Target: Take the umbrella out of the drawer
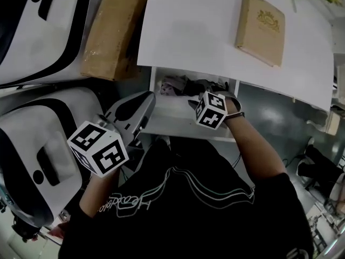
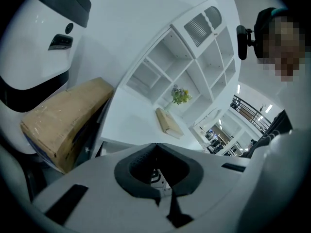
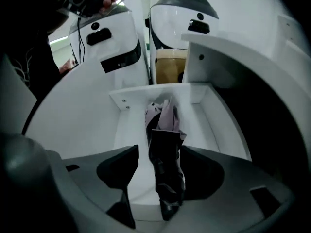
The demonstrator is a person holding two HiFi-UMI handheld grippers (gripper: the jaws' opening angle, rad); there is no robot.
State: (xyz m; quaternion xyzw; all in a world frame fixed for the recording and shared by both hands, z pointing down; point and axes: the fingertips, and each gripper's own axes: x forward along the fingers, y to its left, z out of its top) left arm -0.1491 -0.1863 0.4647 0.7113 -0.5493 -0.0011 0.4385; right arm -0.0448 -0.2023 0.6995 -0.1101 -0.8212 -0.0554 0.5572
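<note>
Right gripper (image 3: pixel 160 149) we find open, jaws either side of the umbrella (image 3: pixel 166 171) lying in the drawer (image 3: pixel 127 130); its near end is lost in shadow. Left gripper (image 2: pixel 156 144) is closed, empty.

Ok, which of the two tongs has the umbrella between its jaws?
The right tongs, down in the white drawer, jaws open either side of the dark folded fabric umbrella. The left tongs are shut, outside it.

Umbrella (image 3: pixel 166 166) dark grey with lilac folds, drawer (image 3: pixel 124 130) white. Book (image 1: pixel 261 29) tan on white surface (image 1: pixel 188 31). Cardboard box (image 1: pixel 113 31) brown. Your top (image 1: pixel 188 220) black, pale lines.
</note>
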